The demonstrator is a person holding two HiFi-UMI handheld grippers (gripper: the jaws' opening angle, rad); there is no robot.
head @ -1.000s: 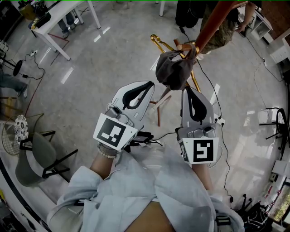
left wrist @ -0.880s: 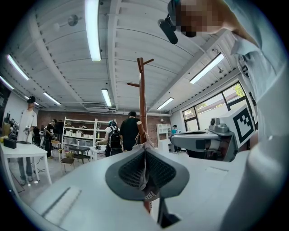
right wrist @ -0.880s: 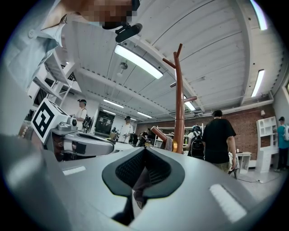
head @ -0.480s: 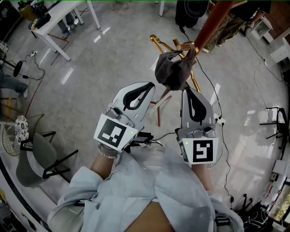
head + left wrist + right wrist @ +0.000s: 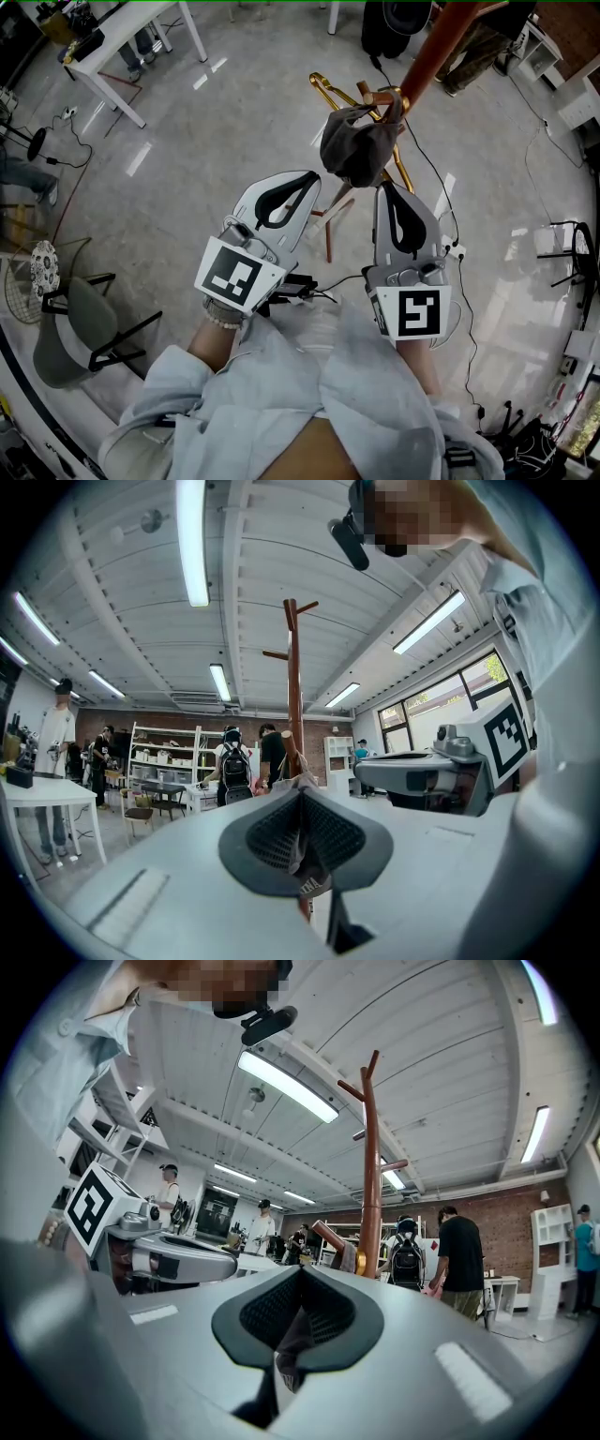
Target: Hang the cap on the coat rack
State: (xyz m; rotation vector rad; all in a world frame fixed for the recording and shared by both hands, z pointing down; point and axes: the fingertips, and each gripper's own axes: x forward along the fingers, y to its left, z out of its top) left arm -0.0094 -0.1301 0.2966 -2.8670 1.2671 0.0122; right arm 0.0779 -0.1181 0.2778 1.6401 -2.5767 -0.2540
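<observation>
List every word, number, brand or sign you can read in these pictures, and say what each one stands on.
Nothing here is legible as text.
Tag on the cap: print too small to read.
Marker cube on the left gripper: black-and-white square pattern, no words.
Marker cube on the right gripper: a pattern only, no words.

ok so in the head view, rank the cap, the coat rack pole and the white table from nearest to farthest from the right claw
1. cap: pinched in the right claw, just ahead of it.
2. coat rack pole: beyond the cap, up and to the right.
3. white table: far off at the top left of the view.
</observation>
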